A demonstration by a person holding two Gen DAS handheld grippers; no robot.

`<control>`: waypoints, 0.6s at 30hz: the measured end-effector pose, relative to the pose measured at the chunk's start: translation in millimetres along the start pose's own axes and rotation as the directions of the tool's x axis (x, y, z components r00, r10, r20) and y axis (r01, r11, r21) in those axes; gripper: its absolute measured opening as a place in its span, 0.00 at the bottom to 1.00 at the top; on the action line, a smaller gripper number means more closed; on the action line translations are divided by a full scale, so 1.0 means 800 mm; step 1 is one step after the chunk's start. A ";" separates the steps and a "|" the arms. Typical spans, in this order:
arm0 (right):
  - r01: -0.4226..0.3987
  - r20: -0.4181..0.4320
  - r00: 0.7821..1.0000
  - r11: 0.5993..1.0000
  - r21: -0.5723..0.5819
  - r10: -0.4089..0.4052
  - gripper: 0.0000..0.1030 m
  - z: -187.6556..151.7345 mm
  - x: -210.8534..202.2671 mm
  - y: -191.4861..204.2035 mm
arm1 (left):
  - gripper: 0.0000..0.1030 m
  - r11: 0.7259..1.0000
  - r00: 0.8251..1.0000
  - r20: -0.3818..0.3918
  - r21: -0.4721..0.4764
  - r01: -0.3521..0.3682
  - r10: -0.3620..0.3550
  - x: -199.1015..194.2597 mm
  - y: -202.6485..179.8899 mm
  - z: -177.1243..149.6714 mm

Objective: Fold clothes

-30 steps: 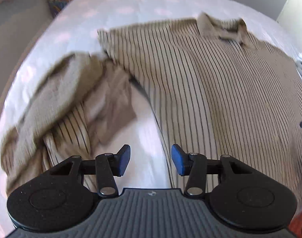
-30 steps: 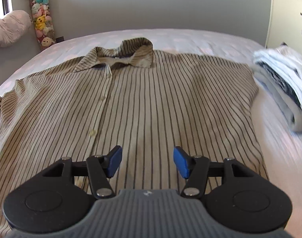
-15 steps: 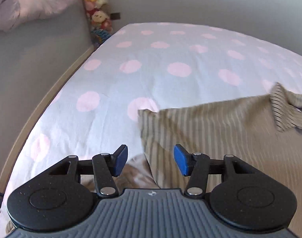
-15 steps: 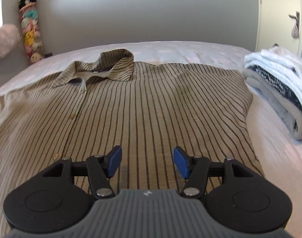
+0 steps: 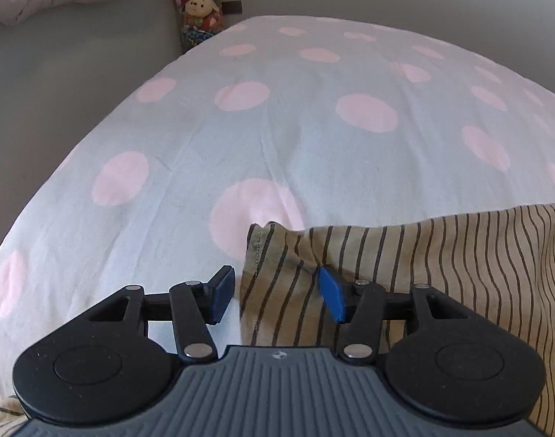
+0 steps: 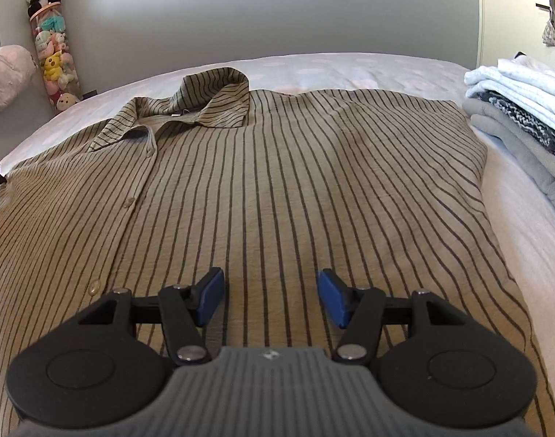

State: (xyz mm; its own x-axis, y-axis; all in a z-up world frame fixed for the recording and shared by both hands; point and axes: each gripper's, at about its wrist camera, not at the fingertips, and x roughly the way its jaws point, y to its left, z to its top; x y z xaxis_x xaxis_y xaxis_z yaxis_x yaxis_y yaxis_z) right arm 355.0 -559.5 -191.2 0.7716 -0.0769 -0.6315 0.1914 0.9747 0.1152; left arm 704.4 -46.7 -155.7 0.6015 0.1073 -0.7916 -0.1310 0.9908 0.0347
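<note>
A beige button-front shirt with thin dark stripes (image 6: 284, 189) lies spread flat, front up, across the bed under a white sheet with pale pink dots (image 5: 277, 138). Its collar (image 6: 208, 98) points toward the far edge of the bed and its right-hand side runs just beside a stack of folded white, grey and dark knit clothes (image 6: 525, 116) at the bed's right edge.

The left gripper (image 5: 275, 293) is at the shirt's stitched left corner (image 5: 270, 255). Its blue-padded jaws have just been closing; the corner cloth lies between them, the right pad touches the fabric and the left pad stands clear over the sheet, so nothing is clamped.

The right gripper (image 6: 270, 296) hovers over the lower middle of the shirt with its jaws parted and only flat cloth beneath them.

A clear tube of plush toys (image 6: 53, 54) topped by a panda stands in the room's far left corner, next to a pink pillow (image 6: 7, 76). No brand or writing is readable; a small white tag inside the collar is too small to read.
</note>
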 end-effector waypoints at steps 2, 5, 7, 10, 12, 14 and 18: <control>-0.003 0.002 1.000 1.000 0.012 0.003 0.60 0.000 -0.002 -0.002 | 0.27 1.000 1.000 0.013 -0.015 0.009 -0.009 -0.001 -0.009 0.001; -0.011 0.012 1.000 1.000 0.024 0.011 0.60 0.002 -0.008 -0.006 | 0.03 0.999 1.000 0.030 0.042 -0.004 0.003 -0.013 -0.033 0.004; -0.011 0.025 1.000 0.999 0.035 0.010 0.60 0.004 -0.012 -0.009 | 0.03 0.999 0.999 0.045 0.052 0.010 -0.012 -0.028 -0.047 0.009; -0.012 0.040 0.999 0.998 0.066 0.009 0.60 0.006 -0.017 -0.018 | 0.03 0.996 0.998 0.065 0.094 0.000 -0.006 -0.058 -0.067 0.023; -0.015 0.050 0.999 0.996 0.091 0.011 0.60 0.008 -0.023 -0.025 | 0.02 0.993 0.997 0.081 0.121 -0.004 -0.006 -0.084 -0.081 0.035; -0.022 0.062 0.998 0.993 0.116 0.015 0.60 0.009 -0.030 -0.032 | 0.02 0.989 0.995 0.100 0.145 -0.003 -0.012 -0.112 -0.096 0.046; -0.050 0.100 0.994 0.987 0.151 0.035 0.60 0.015 -0.046 -0.039 | 0.02 0.981 0.992 0.121 0.196 0.013 -0.038 -0.166 -0.137 0.066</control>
State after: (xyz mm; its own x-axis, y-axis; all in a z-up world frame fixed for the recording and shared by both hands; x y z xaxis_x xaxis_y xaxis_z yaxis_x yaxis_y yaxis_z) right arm 328.3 -589.5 -162.4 0.8345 -0.0631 -0.5474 0.2419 0.9345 0.2610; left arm 680.4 -165.3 -22.7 0.6973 0.0789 -0.7124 0.0341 0.9891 0.1430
